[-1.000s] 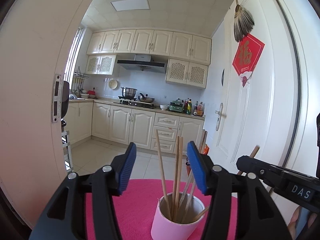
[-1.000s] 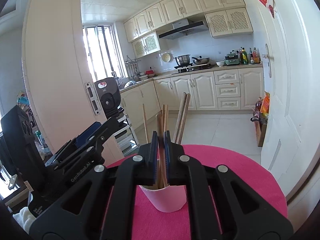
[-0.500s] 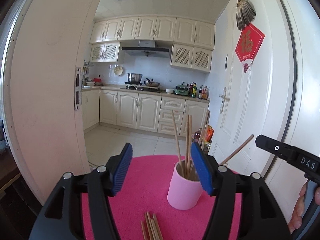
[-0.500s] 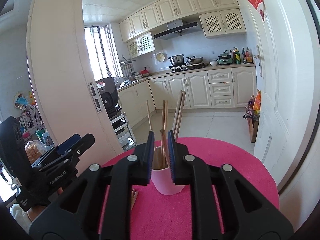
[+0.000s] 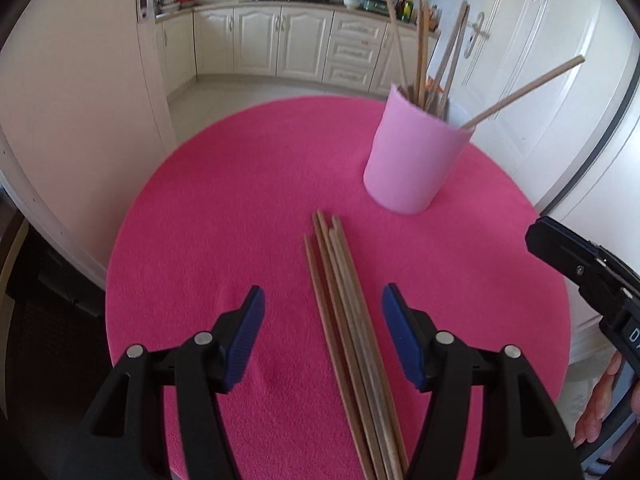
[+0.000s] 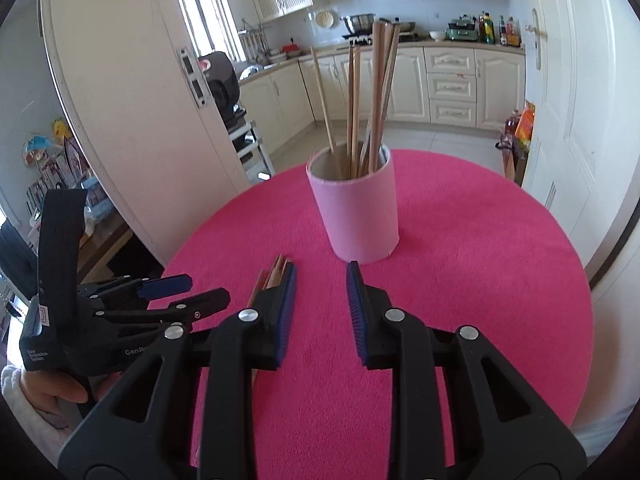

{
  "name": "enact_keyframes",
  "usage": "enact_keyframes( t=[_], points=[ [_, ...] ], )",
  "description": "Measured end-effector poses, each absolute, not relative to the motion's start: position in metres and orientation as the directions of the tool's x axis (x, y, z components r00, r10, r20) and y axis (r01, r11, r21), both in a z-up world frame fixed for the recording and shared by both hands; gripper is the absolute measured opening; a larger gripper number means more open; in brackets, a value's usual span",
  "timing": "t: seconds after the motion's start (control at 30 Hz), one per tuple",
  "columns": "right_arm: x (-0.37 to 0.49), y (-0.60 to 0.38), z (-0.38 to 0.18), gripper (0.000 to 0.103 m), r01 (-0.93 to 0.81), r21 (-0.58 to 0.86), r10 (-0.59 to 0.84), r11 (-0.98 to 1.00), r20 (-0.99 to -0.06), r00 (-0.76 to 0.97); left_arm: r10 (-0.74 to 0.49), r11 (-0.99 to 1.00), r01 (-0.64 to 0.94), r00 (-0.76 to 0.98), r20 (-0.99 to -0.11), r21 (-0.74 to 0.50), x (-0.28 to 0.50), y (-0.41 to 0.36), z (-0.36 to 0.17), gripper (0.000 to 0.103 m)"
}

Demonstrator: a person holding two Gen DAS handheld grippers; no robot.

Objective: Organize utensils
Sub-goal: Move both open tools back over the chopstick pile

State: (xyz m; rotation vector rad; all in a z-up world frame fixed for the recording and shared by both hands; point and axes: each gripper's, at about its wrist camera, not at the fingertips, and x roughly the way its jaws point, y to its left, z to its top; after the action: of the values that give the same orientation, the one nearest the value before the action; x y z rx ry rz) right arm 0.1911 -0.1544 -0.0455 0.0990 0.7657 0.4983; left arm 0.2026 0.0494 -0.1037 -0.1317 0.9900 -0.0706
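A pink cup [image 5: 412,164] [image 6: 356,216] stands upright on the round pink table [image 5: 240,200] [image 6: 480,260], holding several wooden chopsticks [image 5: 420,52] [image 6: 376,92]. A bundle of loose chopsticks [image 5: 344,300] [image 6: 274,274] lies flat on the cloth in front of the cup. My left gripper [image 5: 323,294] [image 6: 176,292] hovers open over that bundle, its pads wide apart on either side and not pressing it. My right gripper [image 6: 322,268] [image 5: 560,248] is open a little, just short of the cup, with nothing between its pads. The loose bundle lies just left of its left finger.
The table's round edge drops to a tiled floor. A white door [image 5: 560,60] stands close behind the cup on the right and another door panel [image 6: 120,100] on the left. Kitchen cabinets [image 6: 452,84] line the far wall. A person's hand [image 6: 44,388] holds the left gripper.
Both grippers have tipped down and sunk toward the table. The right gripper, shut on a chopstick over the cup, has opened and drawn back empty. The loose bundle has come between the left fingers.
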Motion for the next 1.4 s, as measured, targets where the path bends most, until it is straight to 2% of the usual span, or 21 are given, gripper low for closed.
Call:
enact_keyframes(
  t=[0.17, 0.37, 0.73, 0.8, 0.87, 1.0, 1.13, 1.2, 1.4],
  points=[
    [0.191, -0.133, -0.071, 0.027, -0.424, 0.237, 0.449, 0.874, -0.726, 0.521, -0.088, 0.991, -0.044, 0.497, -0.864, -0.126, 0.202, 0.058, -0.126, 0.060],
    [0.192, -0.119, -0.081, 0.027, -0.441, 0.217, 0.433, 0.871, -0.763, 0.480, -0.077, 0.992, -0.051, 0.462, -0.884, -0.113, 0.200, 0.061, -0.143, 0.060],
    [0.196, -0.109, -0.092, 0.027, -0.445, 0.182, 0.394, 0.877, -0.802, 0.449, 0.063, 0.998, 0.002, 0.431, -0.900, 0.070, 0.211, 0.035, -0.154, 0.060],
    [0.198, -0.106, -0.095, 0.027, -0.450, 0.177, 0.388, 0.875, -0.813, 0.435, 0.024, 0.999, 0.024, 0.420, -0.907, 0.037, 0.211, 0.033, -0.153, 0.040],
    [0.200, -0.101, -0.098, 0.027, -0.459, 0.174, 0.385, 0.871, -0.822, 0.419, 0.014, 0.999, 0.038, 0.417, -0.909, 0.033, 0.210, 0.033, -0.148, 0.027],
    [0.205, -0.093, -0.103, 0.027, -0.471, 0.209, 0.405, 0.857, -0.839, 0.363, -0.027, 1.000, 0.021, 0.430, -0.903, -0.019, 0.206, 0.045, -0.146, 0.011],
    [0.211, -0.085, -0.109, 0.026, -0.465, 0.222, 0.396, 0.857, -0.861, 0.318, -0.088, 0.996, 0.021, 0.433, -0.897, -0.088, 0.208, 0.056, -0.146, 0.009],
    [0.212, -0.082, -0.111, 0.022, -0.461, 0.222, 0.389, 0.859, -0.869, 0.307, -0.111, 0.993, 0.016, 0.436, -0.893, -0.116, 0.207, 0.061, -0.146, 0.008],
    [0.210, -0.076, -0.111, 0.018, -0.462, 0.226, 0.387, 0.857, -0.875, 0.290, -0.140, 0.988, 0.011, 0.450, -0.882, -0.152, 0.200, 0.064, -0.145, 0.008]
  ],
)
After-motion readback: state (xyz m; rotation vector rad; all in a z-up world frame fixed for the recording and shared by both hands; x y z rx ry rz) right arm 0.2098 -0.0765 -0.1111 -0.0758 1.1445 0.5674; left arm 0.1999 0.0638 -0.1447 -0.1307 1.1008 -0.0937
